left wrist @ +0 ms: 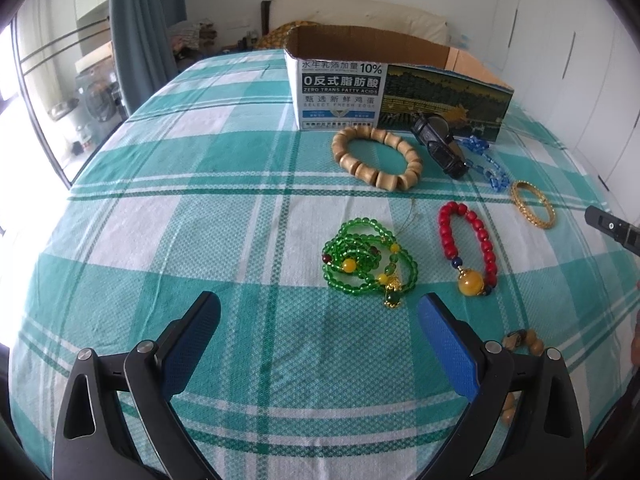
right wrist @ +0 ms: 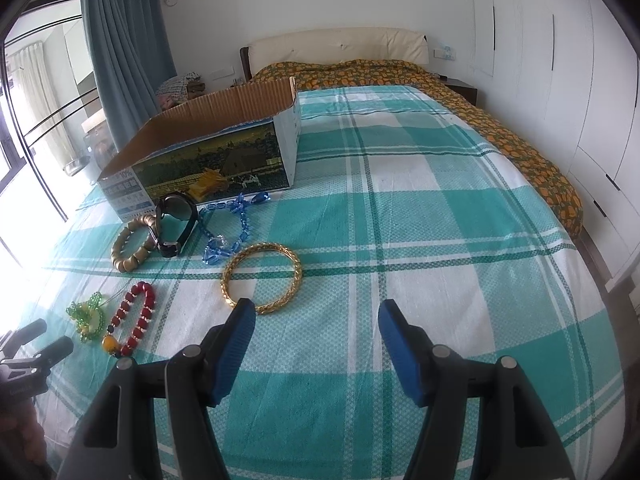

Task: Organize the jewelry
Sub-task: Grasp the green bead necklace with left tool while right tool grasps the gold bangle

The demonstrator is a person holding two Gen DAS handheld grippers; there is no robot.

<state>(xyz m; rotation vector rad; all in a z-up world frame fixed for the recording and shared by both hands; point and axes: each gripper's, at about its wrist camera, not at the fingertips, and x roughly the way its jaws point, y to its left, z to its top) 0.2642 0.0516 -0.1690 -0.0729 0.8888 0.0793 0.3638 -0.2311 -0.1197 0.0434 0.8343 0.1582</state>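
We held both grippers, left [left wrist: 318,312] and right [right wrist: 316,320], with jaws apart and empty. The gold bangle [right wrist: 262,278] lay at eleven o'clock of the right one, cardboard box [right wrist: 208,148] farther beyond.

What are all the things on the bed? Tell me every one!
cardboard box: one, brown inside with printed sides, open, at the far edge of the jewelry
wooden bead bracelet: one, tan, before the box
watch: one, black, beside the wooden bracelet
blue crystal bracelet: one, blue, beside the watch
gold bangle: one, gold, nearest the right gripper
red bead bracelet: one, red with a yellow bead
green bead strand: one, green, bunched up
bedsheet: one, teal and white plaid
left gripper: jaws open, empty
right gripper: jaws open, empty
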